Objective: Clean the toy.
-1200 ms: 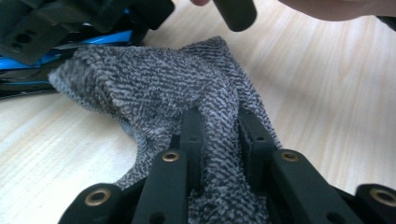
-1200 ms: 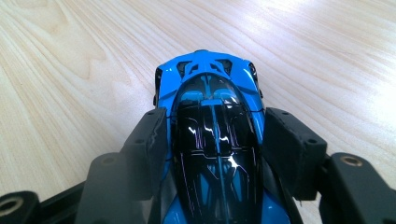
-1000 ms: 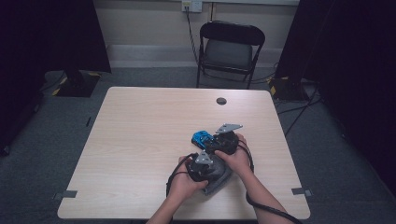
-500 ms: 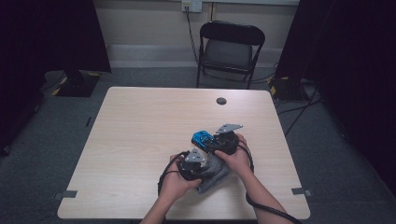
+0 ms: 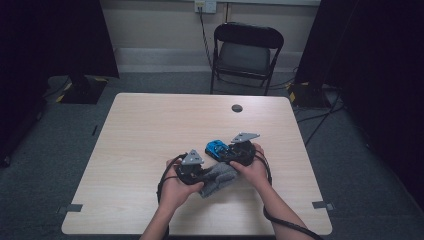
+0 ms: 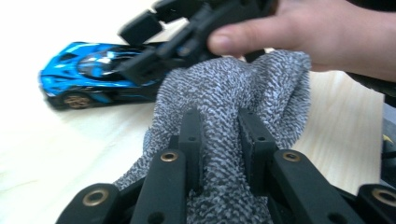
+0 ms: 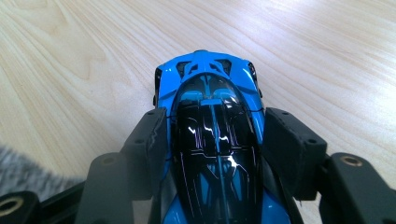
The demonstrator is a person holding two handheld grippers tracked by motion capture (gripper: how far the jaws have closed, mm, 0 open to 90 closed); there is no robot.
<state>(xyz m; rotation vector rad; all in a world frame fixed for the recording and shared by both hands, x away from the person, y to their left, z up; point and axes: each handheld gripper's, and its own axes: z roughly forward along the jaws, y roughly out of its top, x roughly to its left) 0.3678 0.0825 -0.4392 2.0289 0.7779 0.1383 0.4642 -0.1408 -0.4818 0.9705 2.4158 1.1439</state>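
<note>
Your left tongs (image 6: 218,140) pinch the grey cloth (image 6: 233,88), and your right tongs (image 7: 212,140) clamp the blue toy car (image 7: 210,93) on the table (image 5: 150,130).

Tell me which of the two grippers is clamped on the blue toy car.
The right gripper: its jaws squeeze the sides of the blue toy car. The left gripper pinches the grey knitted cloth instead.

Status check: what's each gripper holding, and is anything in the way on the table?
Left gripper shut on grey cloth. Right gripper clamped on blue toy car, car on table. Cloth bunched right beside car; small dark disc far off.
</note>
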